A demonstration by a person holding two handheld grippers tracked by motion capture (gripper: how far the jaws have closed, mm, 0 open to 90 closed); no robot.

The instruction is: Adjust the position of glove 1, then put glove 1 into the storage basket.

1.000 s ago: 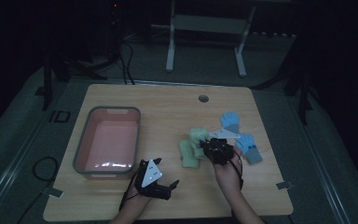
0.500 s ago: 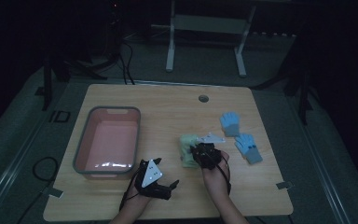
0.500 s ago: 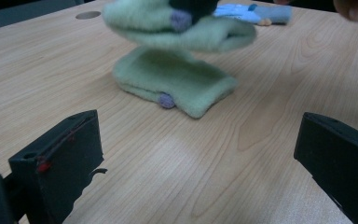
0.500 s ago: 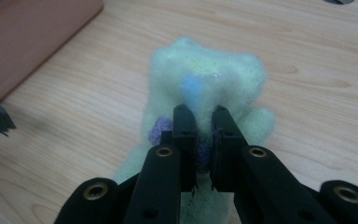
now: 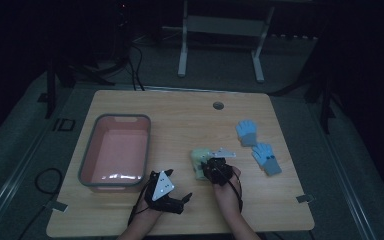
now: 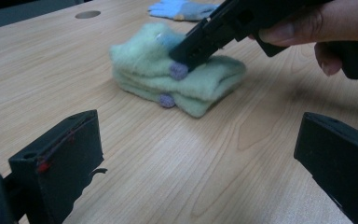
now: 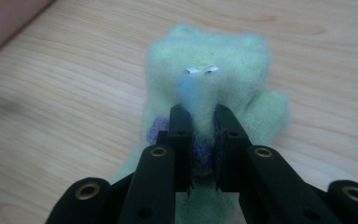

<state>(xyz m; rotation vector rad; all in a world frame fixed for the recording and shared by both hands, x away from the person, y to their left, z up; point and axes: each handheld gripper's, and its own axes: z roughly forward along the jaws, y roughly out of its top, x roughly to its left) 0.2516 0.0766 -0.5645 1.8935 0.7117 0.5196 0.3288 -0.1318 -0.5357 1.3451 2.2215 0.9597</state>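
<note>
The table (image 5: 180, 110) spreads across the middle of the high view, my pink bin (image 5: 115, 150) at its left and bare inside, so nothing is stowed yet. Two blue gloves (image 5: 260, 147) wait at the right. The green gloves (image 7: 205, 84) lie stacked at centre, on the wood. My right gripper (image 7: 199, 140) has its jaws pinched on their fleece, lately easing. My left gripper (image 6: 196, 154) rests with jaws wide apart.
</note>
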